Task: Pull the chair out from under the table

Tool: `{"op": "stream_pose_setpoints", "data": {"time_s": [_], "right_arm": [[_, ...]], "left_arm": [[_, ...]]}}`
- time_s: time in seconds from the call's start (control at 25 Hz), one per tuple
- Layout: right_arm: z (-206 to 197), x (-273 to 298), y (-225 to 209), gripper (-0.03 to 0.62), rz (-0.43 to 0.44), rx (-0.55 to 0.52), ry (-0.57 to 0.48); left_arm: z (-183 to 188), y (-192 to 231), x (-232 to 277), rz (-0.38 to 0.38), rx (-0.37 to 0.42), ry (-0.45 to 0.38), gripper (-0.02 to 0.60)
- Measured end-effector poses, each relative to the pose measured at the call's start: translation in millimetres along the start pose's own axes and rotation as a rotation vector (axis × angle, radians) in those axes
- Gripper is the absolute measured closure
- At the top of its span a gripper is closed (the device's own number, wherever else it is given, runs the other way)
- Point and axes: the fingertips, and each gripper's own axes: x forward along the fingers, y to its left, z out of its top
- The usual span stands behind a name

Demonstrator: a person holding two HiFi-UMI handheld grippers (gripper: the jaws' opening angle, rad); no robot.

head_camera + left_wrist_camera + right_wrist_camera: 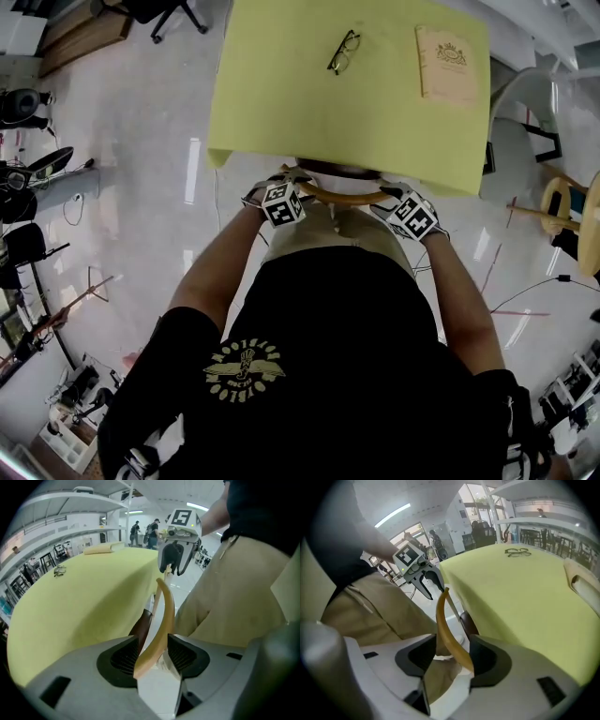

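The chair's curved wooden back rail (342, 198) peeks out from under the near edge of the yellow table (309, 112), close against my legs. My left gripper (285, 187) stands at the rail's left end and my right gripper (392, 195) at its right end. In the left gripper view the rail (164, 616) runs between the open jaws of the left gripper (153, 656), with gaps to the pads. In the right gripper view the rail (443, 620) lies between the open jaws of the right gripper (452, 660), nearer the table-side pad. The dark seat (140, 626) is mostly hidden under the table.
A pair of glasses (343, 52) and a tan booklet (448, 61) lie on the table top. A white chair (525, 117) and a wooden stool (572, 202) stand to the right. Stands and cables line the floor at left.
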Motion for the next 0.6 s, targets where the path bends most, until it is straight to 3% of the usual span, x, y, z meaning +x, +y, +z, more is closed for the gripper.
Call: {"op": "stream_pose_setpoints", "data": {"time_s": [0.6], "right_arm": [[-30.9, 66.0, 1.7, 0.39, 0.084, -0.11, 0.214]], "left_arm": [[-23.2, -9.2, 37.4, -0.136, 0.11, 0.114, 0.407]]}}
